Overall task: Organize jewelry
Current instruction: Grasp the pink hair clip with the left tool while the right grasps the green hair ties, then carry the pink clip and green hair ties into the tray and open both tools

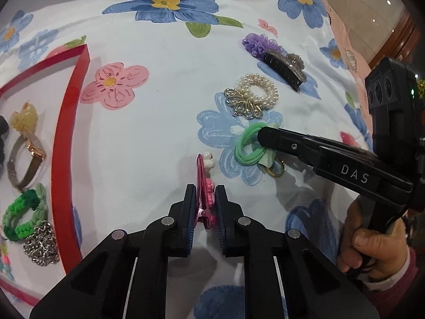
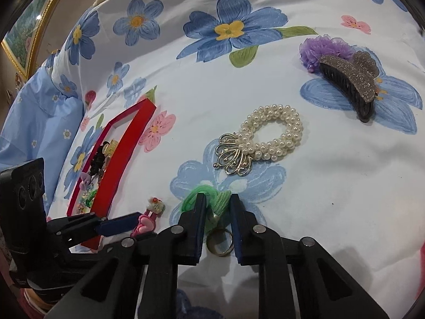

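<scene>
Where "DAS" marks the right hand-held gripper (image 1: 261, 139), its jaws clamping green hair tie (image 1: 248, 146), left hand-held gripper (image 1: 205, 199) pinching pink clip (image 1: 204, 183).

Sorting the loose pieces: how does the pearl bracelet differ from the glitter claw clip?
The pearl bracelet is a closed white beaded loop with a silver filigree charm; the glitter claw clip is a dark, curved, toothed bar. The bracelet lies nearer the grippers, the clip farther. Both rest ungripped on the floral sheet.

Glossy pearl-bead bracelet (image 2: 271, 133) with shiny metal ornament on matt printed cloth (image 2: 345, 186).
</scene>
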A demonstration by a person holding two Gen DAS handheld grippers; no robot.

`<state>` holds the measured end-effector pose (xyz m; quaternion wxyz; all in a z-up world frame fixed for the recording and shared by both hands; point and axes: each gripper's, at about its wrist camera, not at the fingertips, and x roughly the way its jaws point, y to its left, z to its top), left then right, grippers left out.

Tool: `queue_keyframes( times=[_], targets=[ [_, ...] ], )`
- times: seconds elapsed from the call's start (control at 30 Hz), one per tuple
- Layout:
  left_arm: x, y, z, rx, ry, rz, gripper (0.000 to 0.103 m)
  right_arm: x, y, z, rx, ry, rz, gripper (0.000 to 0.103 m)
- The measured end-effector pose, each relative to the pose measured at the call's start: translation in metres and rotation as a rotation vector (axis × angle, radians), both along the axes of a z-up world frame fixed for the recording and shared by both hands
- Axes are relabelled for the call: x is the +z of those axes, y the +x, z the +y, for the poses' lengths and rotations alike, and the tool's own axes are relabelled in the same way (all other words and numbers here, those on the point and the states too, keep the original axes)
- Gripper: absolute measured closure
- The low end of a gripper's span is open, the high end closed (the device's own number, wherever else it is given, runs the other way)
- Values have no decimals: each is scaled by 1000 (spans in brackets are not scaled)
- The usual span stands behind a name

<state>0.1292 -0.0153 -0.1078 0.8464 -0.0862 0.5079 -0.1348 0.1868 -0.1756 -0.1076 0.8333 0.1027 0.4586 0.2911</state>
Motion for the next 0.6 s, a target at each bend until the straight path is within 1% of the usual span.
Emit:
queue_keyframes(
  times=[0.07,0.33,0.6],
  targets=[
    [3,-2,2,3,-1,-14,90,3,-1,-3,-7,8,-8,89],
    [19,-20,17,34,-44,-49,90,22,-11,-14,-25,41,-52,90],
    [38,-49,51,121,-85,-84,90,33,-28,3,24,62,-68,90]
  ],
)
